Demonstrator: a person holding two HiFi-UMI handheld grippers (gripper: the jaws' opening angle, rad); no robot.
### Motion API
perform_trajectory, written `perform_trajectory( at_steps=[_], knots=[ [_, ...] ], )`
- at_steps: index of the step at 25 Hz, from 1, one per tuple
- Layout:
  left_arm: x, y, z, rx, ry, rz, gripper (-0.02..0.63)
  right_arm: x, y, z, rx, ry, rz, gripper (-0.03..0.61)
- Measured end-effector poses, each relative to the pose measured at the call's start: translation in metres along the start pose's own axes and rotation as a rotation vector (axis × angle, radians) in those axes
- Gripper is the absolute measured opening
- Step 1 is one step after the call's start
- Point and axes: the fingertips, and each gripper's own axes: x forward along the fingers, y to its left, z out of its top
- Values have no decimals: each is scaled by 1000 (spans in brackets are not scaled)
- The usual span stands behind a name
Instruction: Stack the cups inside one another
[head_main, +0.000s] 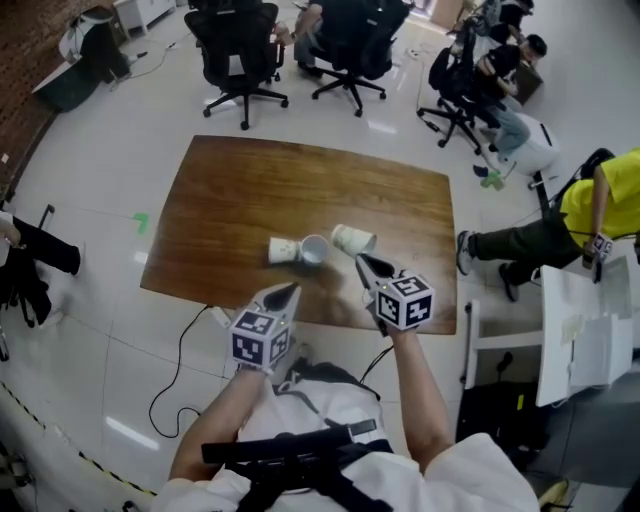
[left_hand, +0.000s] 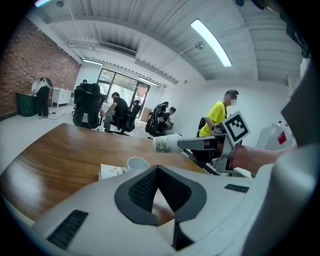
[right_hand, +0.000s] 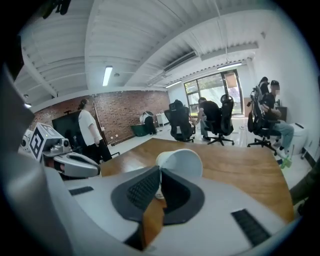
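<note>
Two white paper cups rest on the brown table (head_main: 230, 200): one on its side (head_main: 283, 250) (left_hand: 112, 171), and one with its mouth showing (head_main: 313, 249) (left_hand: 137, 163) right beside it. A third cup (head_main: 352, 240) (right_hand: 182, 162) (left_hand: 167, 144) hangs tilted above the table, to the right of those two. My right gripper (head_main: 360, 261) (right_hand: 160, 172) (left_hand: 200, 143) is shut on its rim. My left gripper (head_main: 290, 292) (left_hand: 157, 168) hovers near the table's front edge, short of the two cups, its jaws shut with nothing between them.
Black office chairs (head_main: 238, 45) stand beyond the far edge of the table. People sit at the back right (head_main: 500, 70), and a person in yellow (head_main: 610, 195) is at the right. A white desk (head_main: 590, 330) is on the right. A cable (head_main: 180, 350) lies on the floor.
</note>
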Motion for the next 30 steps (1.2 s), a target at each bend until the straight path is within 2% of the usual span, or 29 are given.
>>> perform_trajectory(
  at_steps=[9, 17, 24, 30],
  knots=[
    [-11, 5, 3, -3, -19, 15, -8, 7, 25, 22, -124, 16, 35, 15],
    [-16, 13, 2, -14, -28, 34, -8, 27, 40, 20, -317, 118, 52, 15],
    [-20, 20, 0, -33, -39, 61, -8, 43, 44, 1, -455, 231, 75, 15],
    [-21, 28, -3, -59, -44, 69, -8, 55, 48, -11, -502, 301, 89, 15]
  ],
)
